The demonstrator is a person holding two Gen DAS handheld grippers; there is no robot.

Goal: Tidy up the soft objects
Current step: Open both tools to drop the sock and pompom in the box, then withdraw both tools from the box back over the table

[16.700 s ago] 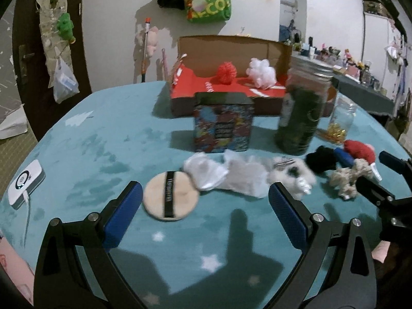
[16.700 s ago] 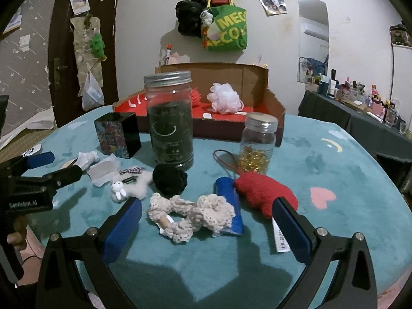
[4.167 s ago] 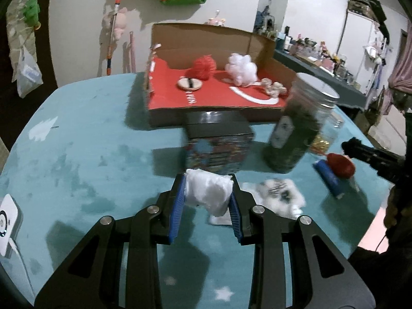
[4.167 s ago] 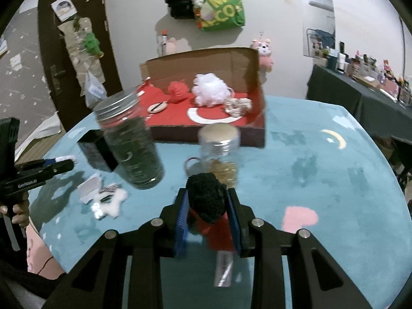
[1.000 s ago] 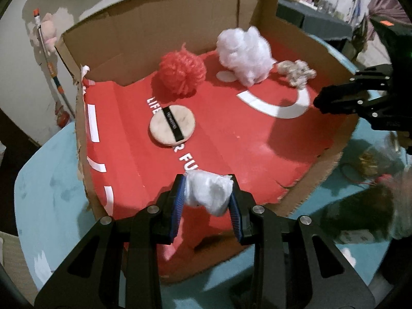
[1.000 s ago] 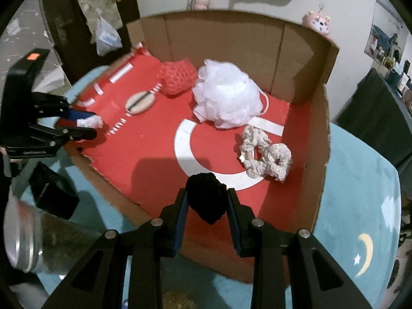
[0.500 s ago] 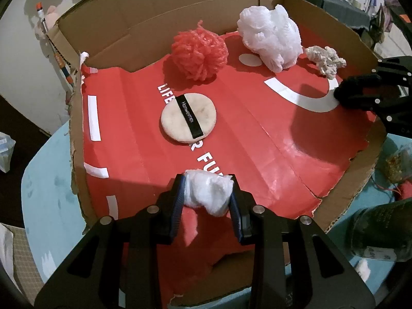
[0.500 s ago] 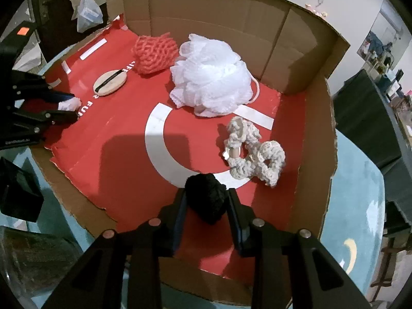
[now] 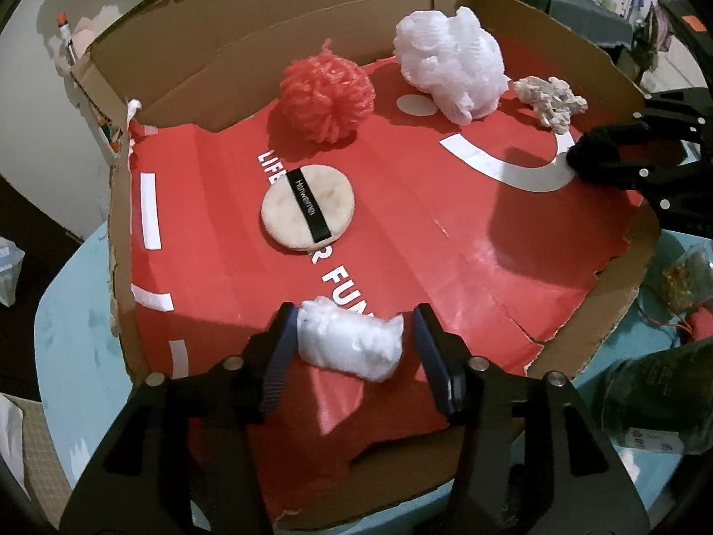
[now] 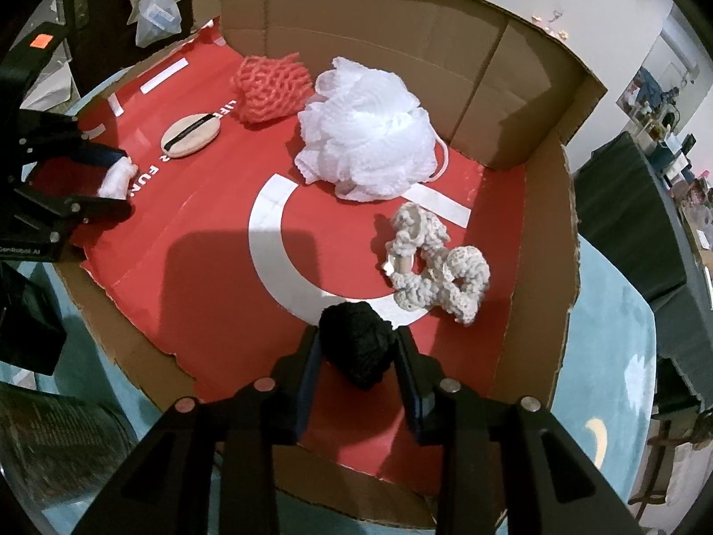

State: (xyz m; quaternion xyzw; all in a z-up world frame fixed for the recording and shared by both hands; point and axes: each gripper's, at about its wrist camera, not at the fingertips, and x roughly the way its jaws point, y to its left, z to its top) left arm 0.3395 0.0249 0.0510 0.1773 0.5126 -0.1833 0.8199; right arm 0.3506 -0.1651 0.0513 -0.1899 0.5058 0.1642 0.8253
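A cardboard box with a red floor (image 9: 445, 223) (image 10: 214, 267) holds a red pompom (image 9: 327, 98) (image 10: 269, 87), a white mesh puff (image 9: 450, 62) (image 10: 365, 133), a round beige pad (image 9: 307, 207) (image 10: 190, 134) and a cream crocheted scrunchie (image 9: 550, 100) (image 10: 434, 267). My left gripper (image 9: 352, 347) (image 10: 113, 180) has its jaws spread apart around a white fluffy wad (image 9: 350, 341) that rests on the box's near-left floor. My right gripper (image 10: 358, 354) (image 9: 579, 162) has its jaws a little apart around a black pompom (image 10: 356, 345) on the floor beside the scrunchie.
The box stands on a teal table (image 9: 71, 334) (image 10: 610, 379). A dark jar (image 9: 659, 392) (image 10: 49, 437) and a small jar with gold bits (image 9: 682, 276) stand at the box's front edge. The box's cardboard walls (image 10: 401, 40) rise at the back and right.
Both grippers have lowered onto the box floor. The left jaws have spread apart from the white wad. The right jaws have widened slightly around the black pompom.
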